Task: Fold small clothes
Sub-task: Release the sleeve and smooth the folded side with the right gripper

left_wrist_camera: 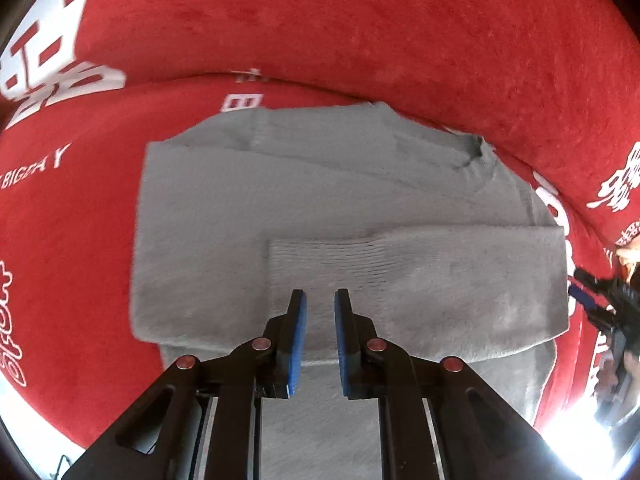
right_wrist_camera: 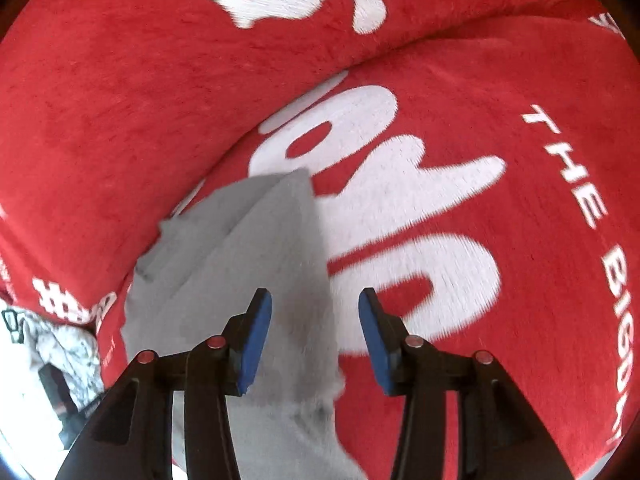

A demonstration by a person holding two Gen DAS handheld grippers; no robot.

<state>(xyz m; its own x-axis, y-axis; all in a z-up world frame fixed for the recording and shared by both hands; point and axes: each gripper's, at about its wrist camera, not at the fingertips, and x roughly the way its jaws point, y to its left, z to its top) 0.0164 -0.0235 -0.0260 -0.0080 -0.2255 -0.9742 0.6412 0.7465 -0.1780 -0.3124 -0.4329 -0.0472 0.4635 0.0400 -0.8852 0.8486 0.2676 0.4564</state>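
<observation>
Both sleeves lie folded across the grey sweater (left_wrist_camera: pixel 304 200), so left gripper (left_wrist_camera: pixel 320 300) and right gripper (right_wrist_camera: pixel 314 304) hover released above it.

On the red blanket (right_wrist_camera: pixel 520 80) I can read white capitals running down its right side in the right wrist view: "THE" (right_wrist_camera: pixel 564 164), then "BIG" (right_wrist_camera: pixel 618 300) with further letters lost at the frame edge. Large rounded white letters (right_wrist_camera: pixel 380 184) fill the middle of the blanket, upside down and partly covered, so I cannot read a word from them. In the left wrist view the same blanket (left_wrist_camera: pixel 360 20) shows "BIGDAY" (left_wrist_camera: pixel 34 170) at the left edge, somewhat blurred. The large white characters (left_wrist_camera: pixel 48 52) above it and those at the right edge (left_wrist_camera: pixel 618 184) I cannot make out.
</observation>
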